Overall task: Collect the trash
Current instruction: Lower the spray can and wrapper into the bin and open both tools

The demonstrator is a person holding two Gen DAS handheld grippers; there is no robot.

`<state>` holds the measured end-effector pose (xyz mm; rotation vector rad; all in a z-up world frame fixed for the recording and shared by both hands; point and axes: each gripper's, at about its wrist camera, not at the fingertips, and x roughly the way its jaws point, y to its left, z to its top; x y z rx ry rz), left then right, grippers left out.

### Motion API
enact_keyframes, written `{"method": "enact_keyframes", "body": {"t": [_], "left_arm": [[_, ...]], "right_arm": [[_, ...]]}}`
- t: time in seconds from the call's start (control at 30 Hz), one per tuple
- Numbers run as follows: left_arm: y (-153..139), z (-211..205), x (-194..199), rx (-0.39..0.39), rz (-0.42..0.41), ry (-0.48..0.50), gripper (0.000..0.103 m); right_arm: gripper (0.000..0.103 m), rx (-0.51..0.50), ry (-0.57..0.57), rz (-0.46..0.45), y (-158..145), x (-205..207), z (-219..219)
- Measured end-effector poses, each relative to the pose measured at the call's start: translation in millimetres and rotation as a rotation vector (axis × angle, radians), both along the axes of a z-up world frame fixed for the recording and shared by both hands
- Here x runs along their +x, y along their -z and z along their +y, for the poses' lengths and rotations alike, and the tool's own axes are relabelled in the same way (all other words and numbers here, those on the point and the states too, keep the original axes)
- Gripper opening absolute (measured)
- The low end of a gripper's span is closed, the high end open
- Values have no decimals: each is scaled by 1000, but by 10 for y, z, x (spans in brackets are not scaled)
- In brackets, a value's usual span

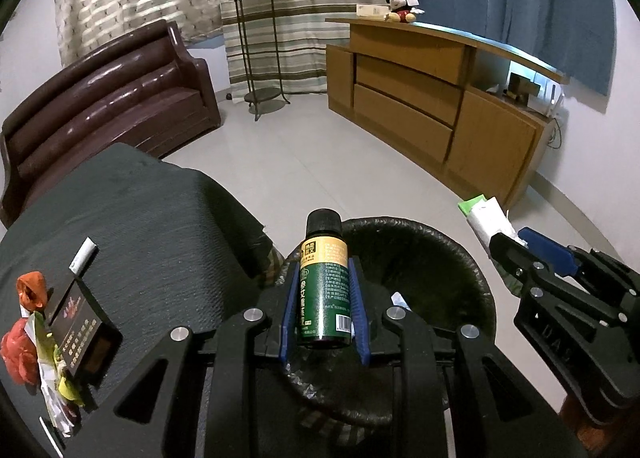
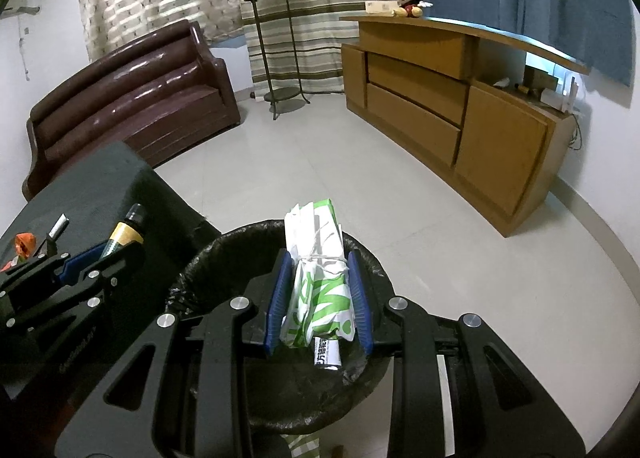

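Observation:
My left gripper point(image 1: 323, 270) is shut on a small green bottle point(image 1: 325, 298) with a black cap and a yellow label, held above the near rim of a black-lined trash bin point(image 1: 460, 258). My right gripper point(image 2: 319, 258) is shut on a white and green folded plastic packet point(image 2: 320, 282) tied with string, held over the same bin point(image 2: 240, 242). The right gripper also shows in the left wrist view point(image 1: 516, 246) at the bin's right side. The left gripper with the bottle point(image 2: 124, 234) shows at the left of the right wrist view.
A dark-clothed table point(image 1: 132, 218) on the left holds a white scrap point(image 1: 83, 256), orange-red wrappers point(image 1: 30, 290), a dark box point(image 1: 78, 322) and a green and white packet point(image 1: 52, 378). A brown sofa point(image 1: 112, 98), plant stand point(image 1: 260, 42) and wooden cabinet point(image 1: 432, 98) stand beyond pale floor.

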<state>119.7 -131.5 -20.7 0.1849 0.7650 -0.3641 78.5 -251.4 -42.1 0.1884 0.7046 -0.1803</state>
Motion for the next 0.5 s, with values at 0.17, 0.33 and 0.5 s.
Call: {"method": "enact_keyframes", "body": {"t": [0.17, 0.33, 0.5], "left_arm": [[1, -9, 11, 4, -1, 3, 25], [8, -31, 30, 9, 8, 1, 25], [-2, -23, 22, 14, 2, -2, 37]], "right_arm": [[29, 1, 1, 7, 24, 20, -15], [29, -3, 10, 8, 28, 30, -26], [34, 3, 29, 7, 40, 36, -46]]}}
